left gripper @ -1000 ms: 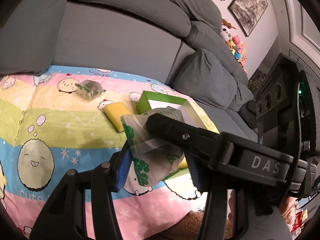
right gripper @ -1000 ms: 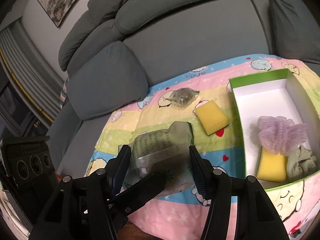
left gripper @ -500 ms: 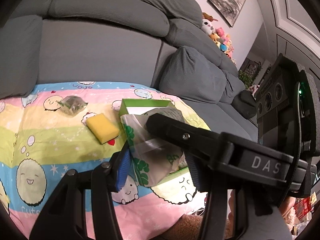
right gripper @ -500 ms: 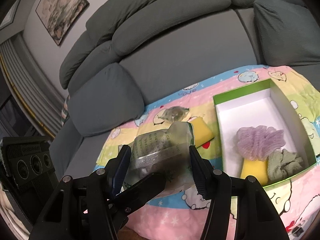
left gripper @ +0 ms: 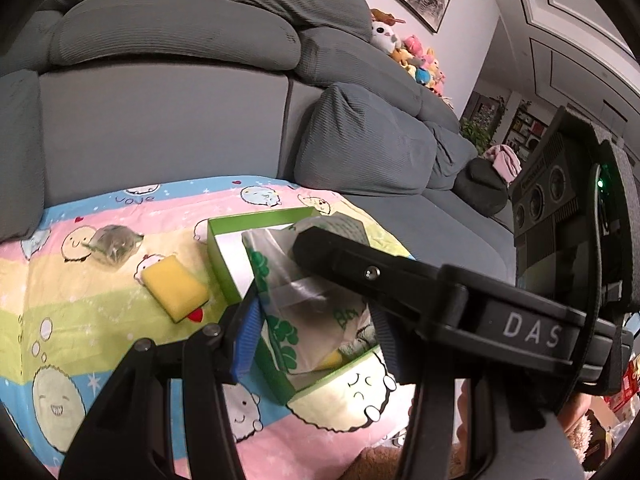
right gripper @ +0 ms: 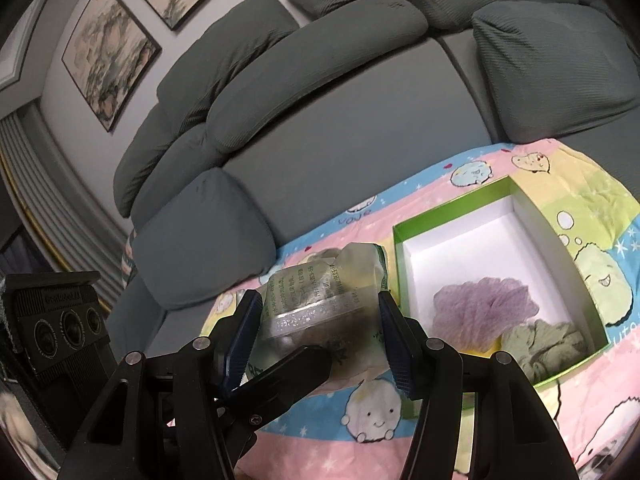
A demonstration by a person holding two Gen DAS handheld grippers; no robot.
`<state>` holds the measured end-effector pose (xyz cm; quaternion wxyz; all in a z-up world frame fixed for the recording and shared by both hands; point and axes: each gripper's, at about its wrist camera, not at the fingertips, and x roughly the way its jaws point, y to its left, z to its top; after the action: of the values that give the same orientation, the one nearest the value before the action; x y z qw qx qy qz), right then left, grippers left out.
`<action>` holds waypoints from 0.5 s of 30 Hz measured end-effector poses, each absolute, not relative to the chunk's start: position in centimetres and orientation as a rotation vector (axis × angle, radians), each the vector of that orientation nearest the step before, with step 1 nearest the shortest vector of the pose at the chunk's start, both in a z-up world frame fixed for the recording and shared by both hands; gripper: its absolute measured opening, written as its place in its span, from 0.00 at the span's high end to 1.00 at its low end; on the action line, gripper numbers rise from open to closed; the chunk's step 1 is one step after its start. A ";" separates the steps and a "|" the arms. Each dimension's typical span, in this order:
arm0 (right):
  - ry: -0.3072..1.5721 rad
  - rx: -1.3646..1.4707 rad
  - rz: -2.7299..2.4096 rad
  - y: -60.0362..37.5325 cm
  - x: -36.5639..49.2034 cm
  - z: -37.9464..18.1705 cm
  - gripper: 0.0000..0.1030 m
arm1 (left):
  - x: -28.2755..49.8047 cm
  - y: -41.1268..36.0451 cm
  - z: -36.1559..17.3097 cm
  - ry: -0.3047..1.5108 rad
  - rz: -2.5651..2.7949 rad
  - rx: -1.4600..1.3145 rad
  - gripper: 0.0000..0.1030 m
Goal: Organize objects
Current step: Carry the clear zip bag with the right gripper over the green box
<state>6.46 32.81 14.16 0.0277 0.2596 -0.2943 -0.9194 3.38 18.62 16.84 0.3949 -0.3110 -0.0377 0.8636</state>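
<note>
A clear plastic packet [left gripper: 308,296] with green print hangs above the cartoon-print cloth. My left gripper [left gripper: 316,322] is shut on it, blue pads on both its sides. My right gripper [right gripper: 320,320] is shut on the same packet [right gripper: 320,300] from the other side; one of its black fingers [left gripper: 400,276] crosses the left wrist view. The packet hangs over the near part of the green box [left gripper: 224,248]. In the right wrist view the green box [right gripper: 452,212] lies right of the packet and holds a purple mesh scrubber [right gripper: 484,308], a green cloth [right gripper: 548,340] and a yellow sponge, mostly hidden.
A yellow sponge [left gripper: 176,286] and a small clear bag [left gripper: 114,242] lie on the cartoon-print cloth [left gripper: 80,312] left of the box. A grey sofa [left gripper: 160,128] with cushions rises behind. Plush toys [left gripper: 404,56] sit on its back at the right.
Both grippers, still holding the packet, have moved toward the green box and a little upward. The sponge and small bag have slid left in the left wrist view.
</note>
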 end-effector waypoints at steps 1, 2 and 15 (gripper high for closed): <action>-0.915 0.799 -2.839 33.1 6.3 14.1 0.42 | 3.2 18.8 16.8 -0.090 2.187 -0.790 0.51; -0.919 0.796 -2.840 33.5 6.2 14.1 0.42 | 2.9 19.2 16.8 -0.080 2.184 -0.790 0.51; -0.967 0.811 -2.859 37.9 2.1 12.7 0.42 | -2.2 22.8 15.6 -0.048 2.139 -0.821 0.51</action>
<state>2.13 37.86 12.69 0.0084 0.2595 -0.3094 -0.9148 -2.24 22.83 15.58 0.4122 -0.3265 -0.0192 0.8504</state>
